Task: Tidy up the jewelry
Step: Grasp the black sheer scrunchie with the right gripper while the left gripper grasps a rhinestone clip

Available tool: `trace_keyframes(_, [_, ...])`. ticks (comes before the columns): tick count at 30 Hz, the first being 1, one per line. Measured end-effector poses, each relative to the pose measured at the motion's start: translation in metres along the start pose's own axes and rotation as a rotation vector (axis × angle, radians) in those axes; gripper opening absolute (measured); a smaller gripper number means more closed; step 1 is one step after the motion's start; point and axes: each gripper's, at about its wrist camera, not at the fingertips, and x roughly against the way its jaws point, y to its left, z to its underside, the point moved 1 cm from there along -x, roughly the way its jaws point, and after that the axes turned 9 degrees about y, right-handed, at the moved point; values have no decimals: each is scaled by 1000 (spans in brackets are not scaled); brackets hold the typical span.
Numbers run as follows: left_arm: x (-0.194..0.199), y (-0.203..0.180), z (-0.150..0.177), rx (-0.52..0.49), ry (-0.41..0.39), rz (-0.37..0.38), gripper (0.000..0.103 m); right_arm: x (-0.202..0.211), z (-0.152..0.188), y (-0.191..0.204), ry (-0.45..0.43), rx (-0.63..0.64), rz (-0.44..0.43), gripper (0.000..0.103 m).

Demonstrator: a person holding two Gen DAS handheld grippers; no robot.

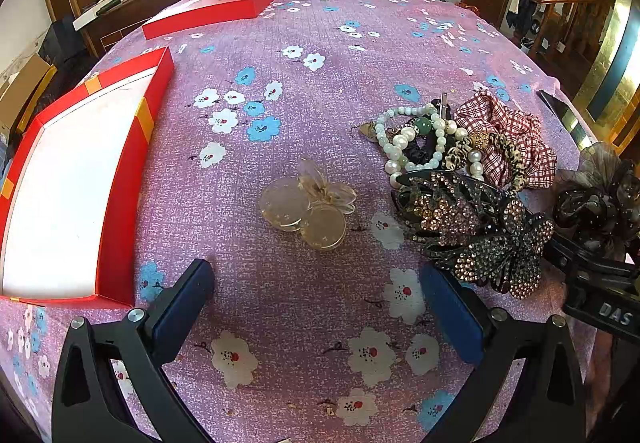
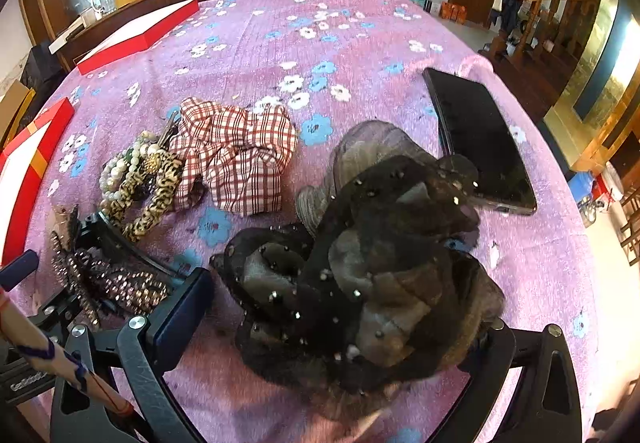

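My left gripper [image 1: 316, 303] is open and empty above the pink floral cloth, just short of a clear plastic hair clip [image 1: 308, 203]. A rhinestone butterfly clip [image 1: 476, 231] lies by its right finger, with pearl bracelets [image 1: 416, 139], a leopard scrunchie [image 1: 504, 159] and a red plaid scrunchie [image 1: 512, 131] behind. An open red box [image 1: 120, 179] with a white inside stands at the left. My right gripper [image 2: 344, 319] is open around a dark gauzy hair bow [image 2: 360, 263]; whether its pads touch it is hidden. The plaid scrunchie [image 2: 240, 151] lies beyond it.
The red box lid [image 1: 216, 7] lies at the table's far left. A black phone [image 2: 480, 139] lies at the right near the table edge. A wooden counter with clutter stands behind the table, and a staircase at the far right.
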Motion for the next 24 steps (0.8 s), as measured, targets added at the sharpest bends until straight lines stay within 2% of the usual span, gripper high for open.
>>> trace_keyframes(4, [0,0,0,0,0,0,103,20,18,-10,-30,-15,-63,103])
trace_keyframes(7, [-3,6,0,0,0,0,103,44,31,-21,-124,-39,-109,103])
trace_keyframes(9, [-1,5,0,-26,20,10,103,63,40,-29,-229,-85,-176,103])
trace_keyframes(11, [4,4,-1,-31,39,19,103,73,43,-32,-282,-100,-225,103])
trace_keyframes(13, [12,9,6,-25,23,48,103,78,41,-33,-295,-101,-263,103])
trace_keyframes(17, [47,22,18,-53,-10,165,103,85,41,-45,-312,-153,-370,103])
trace_keyframes(18, [56,28,18,-45,10,196,103,87,42,-47,-324,-166,-390,103])
trace_keyframes(21, [77,35,17,-55,-34,234,103,91,45,-51,-358,-198,-417,103])
trace_keyframes(24, [88,37,14,-68,-60,223,103,92,44,-57,-324,-209,-446,103])
